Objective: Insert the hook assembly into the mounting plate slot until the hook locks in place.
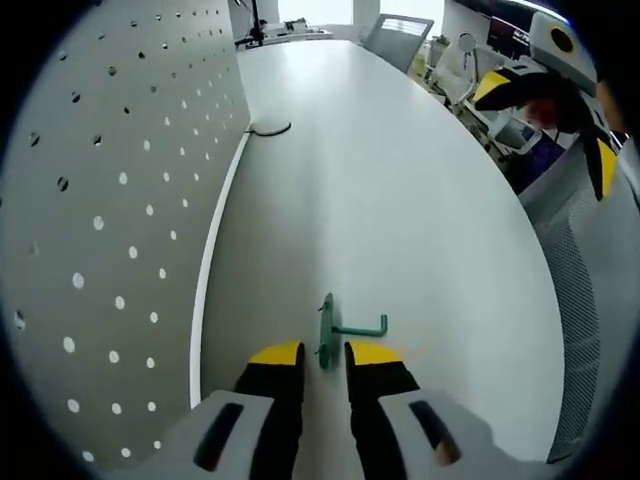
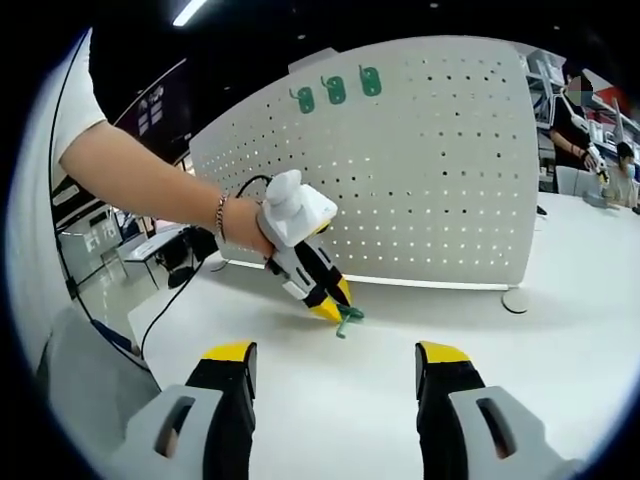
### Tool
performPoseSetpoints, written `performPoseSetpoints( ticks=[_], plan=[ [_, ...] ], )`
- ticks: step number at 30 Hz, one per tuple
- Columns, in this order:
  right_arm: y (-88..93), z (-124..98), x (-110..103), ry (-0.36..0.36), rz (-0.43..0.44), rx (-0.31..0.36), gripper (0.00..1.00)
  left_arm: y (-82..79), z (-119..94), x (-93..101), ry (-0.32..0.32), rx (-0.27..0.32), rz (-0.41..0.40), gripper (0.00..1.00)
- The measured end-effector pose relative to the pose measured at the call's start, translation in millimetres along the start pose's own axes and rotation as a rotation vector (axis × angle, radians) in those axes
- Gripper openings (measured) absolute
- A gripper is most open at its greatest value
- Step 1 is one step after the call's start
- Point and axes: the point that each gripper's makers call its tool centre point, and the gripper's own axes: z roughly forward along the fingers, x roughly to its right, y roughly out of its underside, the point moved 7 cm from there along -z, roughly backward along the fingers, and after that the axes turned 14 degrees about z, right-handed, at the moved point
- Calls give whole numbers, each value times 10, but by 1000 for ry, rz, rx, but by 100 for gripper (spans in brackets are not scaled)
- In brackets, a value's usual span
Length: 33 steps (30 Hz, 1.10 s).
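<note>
Task looks early. The left gripper is closed on the green hook assembly, which sits low over the white table, not yet at the white pegboard (presumably the mounting plate). The right gripper hangs wide open w/ nothing btwn its jaws. Three green hooks already sit near the board's top edge. Left: carry, insert, lock.
</note>
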Motion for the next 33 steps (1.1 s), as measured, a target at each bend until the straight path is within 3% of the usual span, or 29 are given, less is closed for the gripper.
performPoseSetpoints(
  ticks=[6, 13, 16, 19, 33],
  plan=[
    [2, -3, 2, 0, 2, 0, 62, -14, 5, 28, -14, -14, 40, 11],
    [0, -5, 5, 2, 3, 1, 62, -8, -9, 16, -33, -20, 28, 4],
    [-3, -5, 3, 1, 4, 2, 62, -19, -3, 30, -46, -33, 92, 4],
    [-2, -6, 1, 0, 6, 2, 62, -6, 1, 20, -47, -32, 47, 3],
    [7, 6, -15, -5, 2, -7, 62, 0, -12, 21, -44, -29, 53, 3]
  ],
)
